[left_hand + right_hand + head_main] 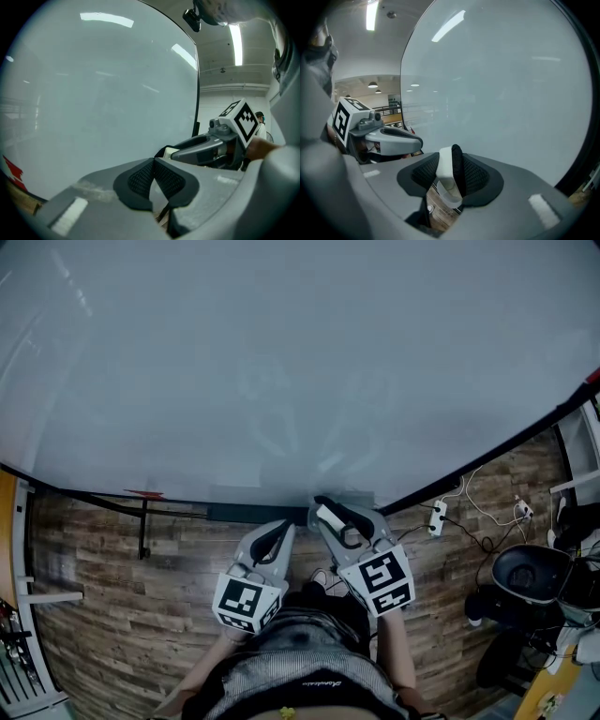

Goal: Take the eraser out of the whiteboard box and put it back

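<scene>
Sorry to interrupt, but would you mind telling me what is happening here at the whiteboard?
A person stands at a whiteboard with a two-jaw gripper in each hand. The right gripper is closed on the eraser, its white body against one pad and its black felt against the other, held close to the board's lower edge. The left gripper is beside it, jaws together with nothing between them. The eraser has not yet been put back.
</scene>
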`<action>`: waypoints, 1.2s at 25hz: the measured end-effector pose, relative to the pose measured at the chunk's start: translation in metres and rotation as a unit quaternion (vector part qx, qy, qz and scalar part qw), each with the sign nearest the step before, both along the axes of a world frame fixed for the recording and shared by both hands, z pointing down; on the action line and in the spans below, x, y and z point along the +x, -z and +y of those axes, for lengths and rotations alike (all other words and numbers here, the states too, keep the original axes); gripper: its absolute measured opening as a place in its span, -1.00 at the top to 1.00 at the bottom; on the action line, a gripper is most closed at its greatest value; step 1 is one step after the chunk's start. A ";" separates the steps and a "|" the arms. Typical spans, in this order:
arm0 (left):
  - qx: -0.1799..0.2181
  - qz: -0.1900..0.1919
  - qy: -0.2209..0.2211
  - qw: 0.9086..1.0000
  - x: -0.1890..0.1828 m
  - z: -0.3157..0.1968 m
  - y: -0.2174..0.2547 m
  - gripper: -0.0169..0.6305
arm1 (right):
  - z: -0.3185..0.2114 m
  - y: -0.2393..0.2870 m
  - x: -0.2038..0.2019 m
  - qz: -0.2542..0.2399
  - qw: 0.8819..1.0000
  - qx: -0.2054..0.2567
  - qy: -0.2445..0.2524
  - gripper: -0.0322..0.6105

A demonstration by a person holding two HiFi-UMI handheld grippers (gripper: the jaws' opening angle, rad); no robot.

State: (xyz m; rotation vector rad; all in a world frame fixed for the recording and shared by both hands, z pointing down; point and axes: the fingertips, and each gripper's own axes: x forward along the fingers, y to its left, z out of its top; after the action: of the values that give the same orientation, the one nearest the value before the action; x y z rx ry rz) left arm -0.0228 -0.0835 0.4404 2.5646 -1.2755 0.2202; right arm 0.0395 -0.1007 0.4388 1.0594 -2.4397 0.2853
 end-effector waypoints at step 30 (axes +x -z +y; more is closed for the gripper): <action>-0.007 -0.002 0.005 1.000 -0.006 -0.007 -0.005 0.94 | -0.009 -0.061 -0.005 -0.008 0.999 -0.041 0.004 0.41</action>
State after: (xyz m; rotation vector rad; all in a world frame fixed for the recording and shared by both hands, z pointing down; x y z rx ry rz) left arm -0.0290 -0.0901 0.4455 2.5455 -1.2844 0.2329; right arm 0.0344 -0.1098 0.4994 1.0163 -2.4235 0.3900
